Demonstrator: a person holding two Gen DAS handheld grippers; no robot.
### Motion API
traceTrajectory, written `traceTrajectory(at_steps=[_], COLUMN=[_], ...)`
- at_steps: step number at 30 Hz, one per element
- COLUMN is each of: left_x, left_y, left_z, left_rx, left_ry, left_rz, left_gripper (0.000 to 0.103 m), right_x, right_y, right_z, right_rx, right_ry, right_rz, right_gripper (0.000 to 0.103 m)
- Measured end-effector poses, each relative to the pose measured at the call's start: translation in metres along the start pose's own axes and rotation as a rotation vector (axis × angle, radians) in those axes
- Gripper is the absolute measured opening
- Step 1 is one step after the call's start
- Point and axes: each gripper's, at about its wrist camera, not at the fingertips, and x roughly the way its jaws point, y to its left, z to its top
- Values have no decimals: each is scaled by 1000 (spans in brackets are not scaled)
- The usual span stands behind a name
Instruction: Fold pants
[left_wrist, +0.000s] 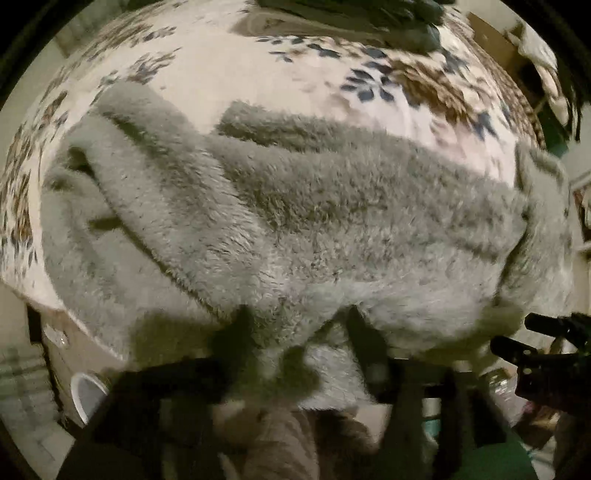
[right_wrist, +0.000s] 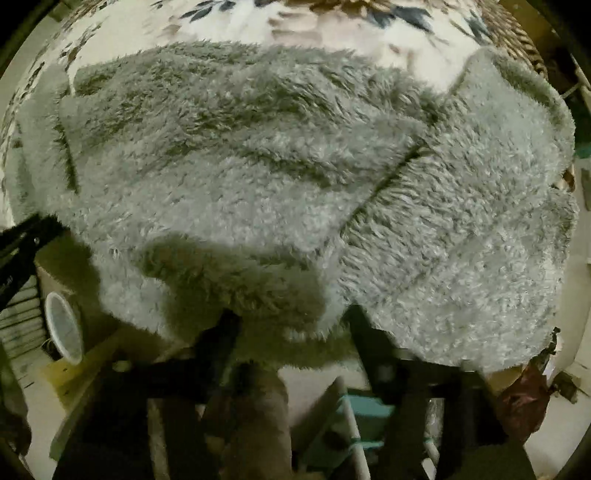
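Note:
Fluffy grey pants (left_wrist: 295, 206) lie across a bed with a white floral cover (left_wrist: 229, 66); they fill the right wrist view (right_wrist: 280, 170). My left gripper (left_wrist: 299, 321) sits at the pants' near edge, its fingers wide apart with fleece between them; whether it pinches the cloth I cannot tell. My right gripper (right_wrist: 291, 317) is also at the near edge, fingers apart with fleece bunched between them. The right gripper also shows at the right edge of the left wrist view (left_wrist: 535, 350). The left gripper shows at the left edge of the right wrist view (right_wrist: 26, 236).
A white cup (left_wrist: 86, 397) stands below the bed edge on the left, also in the right wrist view (right_wrist: 64, 326). Dark clothes (left_wrist: 354, 14) lie at the far side of the bed. A teal box (right_wrist: 365, 417) and clutter sit on the floor below.

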Motion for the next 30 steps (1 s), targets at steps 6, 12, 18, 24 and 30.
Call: traceTrajectory(at_steps=[6, 12, 18, 24, 30], left_x=[-37, -19, -5, -17, -32], left_y=[-29, -78, -109, -113, -108], left_z=[27, 74, 93, 77, 46], left_rx=[-5, 34, 64, 95, 64], left_ry=[-138, -179, -186, -97, -64], left_rz=[-1, 61, 12, -45, -95], left_gripper=[72, 72, 72, 72, 72], right_x=[-58, -70, -12, -53, -79], right_y=[-71, -152, -176, -199, -242], right_z=[17, 91, 166, 99, -34], right_rx=[212, 438, 500, 601, 882], right_ry=[-92, -196, -69, -175, -149], right_rz=[23, -48, -98, -197, -123], right_gripper=[86, 88, 81, 9, 8])
